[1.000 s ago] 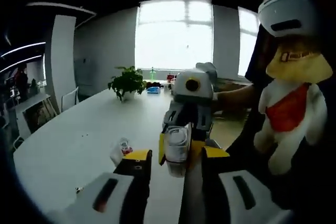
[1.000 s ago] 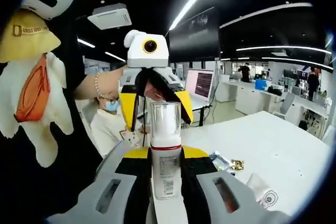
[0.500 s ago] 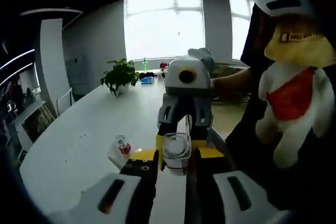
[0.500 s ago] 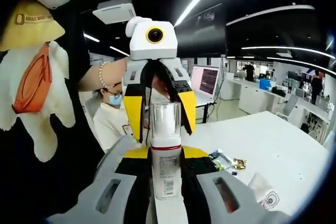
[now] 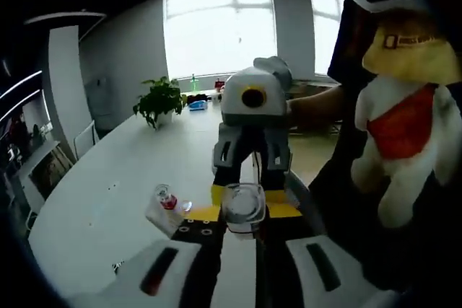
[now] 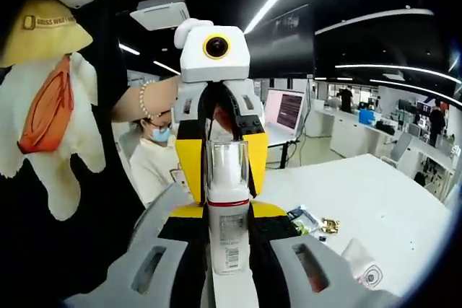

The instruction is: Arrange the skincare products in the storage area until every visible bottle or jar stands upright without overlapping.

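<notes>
Bright windows and a long white worktop (image 5: 94,214) fill the background of the left gripper view, with a potted plant (image 5: 160,100) far down it and a small red-capped bottle (image 5: 163,207) lying tilted on the surface. Nearer, the left gripper (image 5: 234,239) has its fingers spread on either side of the clear cap of a pump bottle (image 5: 242,208), not yet touching as far as I can see. The right gripper (image 5: 251,146) faces it, holding that bottle from the far side. A plush toy (image 5: 404,113) hangs at the person's chest.

From the right gripper view, an office with desks and monitors sits behind. The right gripper (image 6: 227,239) pinches the bottle (image 6: 227,214) upright at its white labelled body, well above the worktop (image 6: 368,207). It looks light and stiff, the smooth plastic likely slippery; the cap may pull off, so the body below the red band is the safer hold. The left gripper (image 6: 216,171) has come closer than half a second ago, its yellow fingers now flanking the cap
</notes>
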